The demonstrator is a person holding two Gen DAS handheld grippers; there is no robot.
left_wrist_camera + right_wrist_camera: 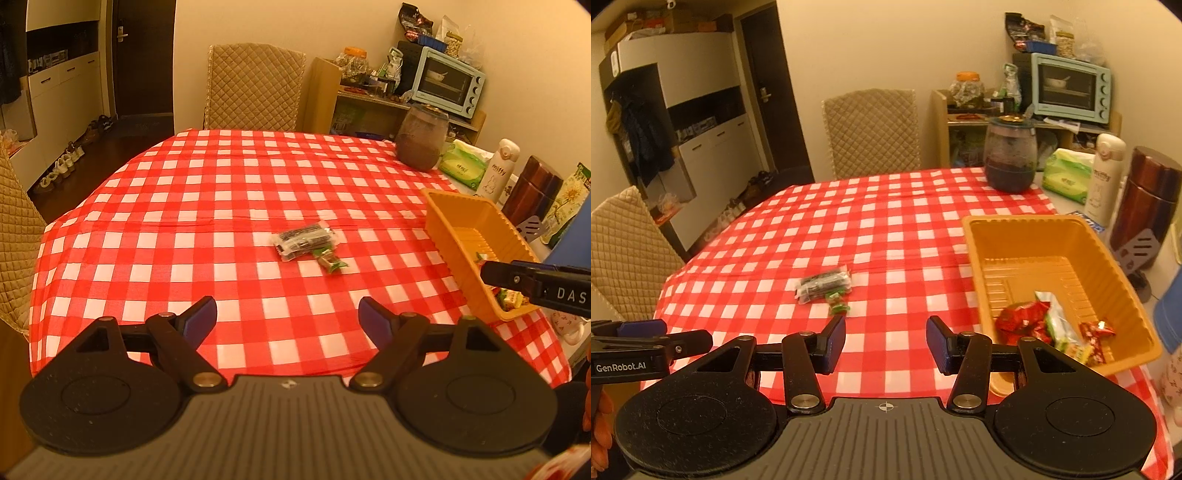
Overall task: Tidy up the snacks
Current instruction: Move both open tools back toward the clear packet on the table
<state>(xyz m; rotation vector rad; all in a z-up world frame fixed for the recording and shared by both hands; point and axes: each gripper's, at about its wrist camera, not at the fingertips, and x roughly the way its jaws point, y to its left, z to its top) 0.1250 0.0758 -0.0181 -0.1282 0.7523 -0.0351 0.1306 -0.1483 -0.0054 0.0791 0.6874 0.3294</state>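
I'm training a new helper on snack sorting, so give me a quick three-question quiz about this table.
1. True or false: the orange bin already holds some snacks.
2. How many snack packets still lie on the cloth?
3. Multiple choice: the dark packet lies A) inside the bin, B) touching the green packet, C) beside the jar.

Key: 1 true: red wrappers and others lie in it. 2 two. 3 B.
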